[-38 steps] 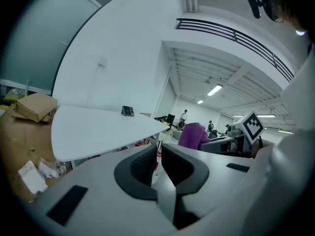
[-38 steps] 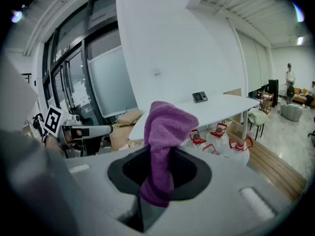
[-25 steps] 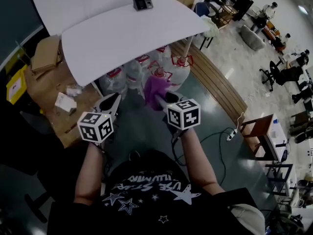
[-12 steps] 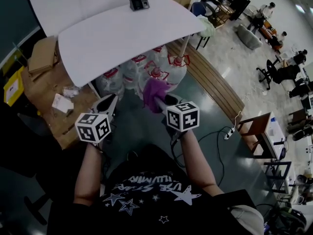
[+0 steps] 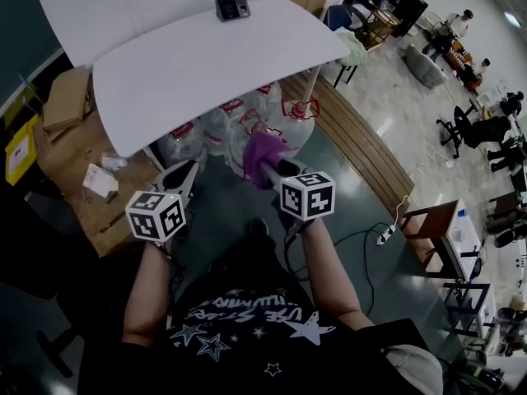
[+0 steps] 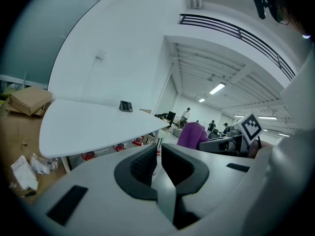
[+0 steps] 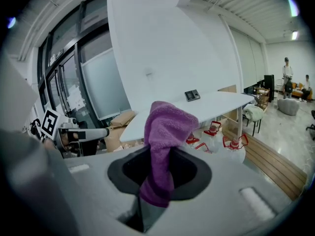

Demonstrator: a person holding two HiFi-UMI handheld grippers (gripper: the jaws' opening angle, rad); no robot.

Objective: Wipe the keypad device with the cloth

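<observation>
The dark keypad device [image 5: 232,7] sits at the far edge of the white table [image 5: 189,64], well away from both grippers; it also shows as a small keypad device [image 6: 126,106] and keypad device [image 7: 192,95] in the gripper views. My right gripper [image 5: 268,168] is shut on a purple cloth [image 5: 263,150], held in the air short of the table's near edge. The cloth [image 7: 165,132] sticks up out of the right gripper [image 7: 162,157]. The left gripper [image 5: 191,169] hovers beside it at the same height. The left gripper [image 6: 158,155] has its jaws nearly together, with nothing between them.
Several large water bottles [image 5: 263,122] with red handles stand under the table. Cardboard boxes [image 5: 66,97] and litter lie on the floor at the left. A wooden floor strip [image 5: 354,130], a power strip [image 5: 385,230] and chairs are at the right. People stand far off.
In the head view the table and keypad device have slid slightly left and nearer. Both grippers keep the same pose, and the cloth stays in the right one.
</observation>
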